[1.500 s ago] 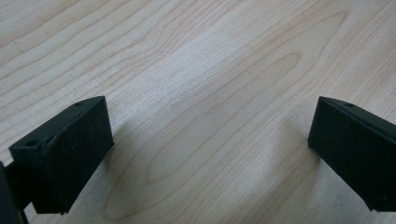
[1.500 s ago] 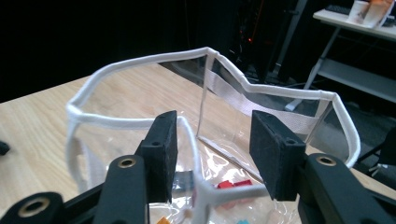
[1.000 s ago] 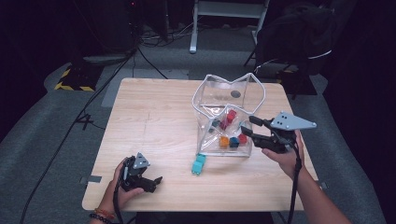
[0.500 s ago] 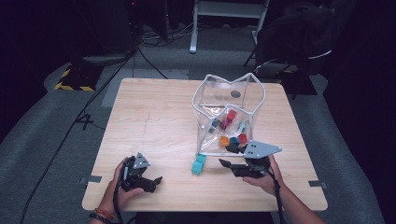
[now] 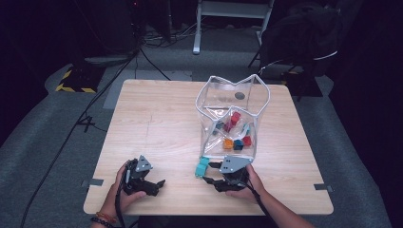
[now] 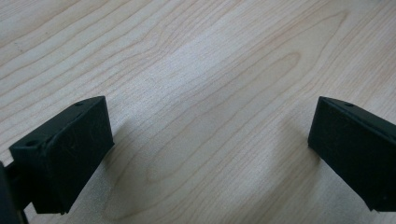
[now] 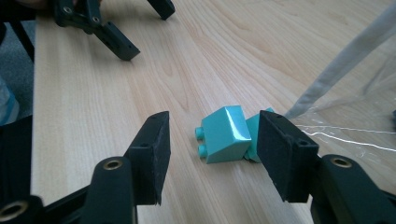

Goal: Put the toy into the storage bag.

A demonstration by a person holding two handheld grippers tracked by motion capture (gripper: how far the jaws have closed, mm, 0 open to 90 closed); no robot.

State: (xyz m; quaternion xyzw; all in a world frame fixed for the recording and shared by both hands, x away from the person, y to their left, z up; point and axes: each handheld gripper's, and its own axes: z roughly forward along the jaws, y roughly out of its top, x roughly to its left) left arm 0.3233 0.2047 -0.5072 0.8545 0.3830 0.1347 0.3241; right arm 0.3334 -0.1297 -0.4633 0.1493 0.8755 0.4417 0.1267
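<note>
Right gripper has just been opening its jaws; they're apart with the teal brick lying loose between them, not pinched. The brick sits on the table right at the clear bag's near corner. Left gripper, well left of the bag, has its jaws wide apart over bare wood.

We see a dark bag on the floor beyond the desk's far right corner. Near its far left corner, black cables cross the grey floor beside yellow-black hazard tape.
</note>
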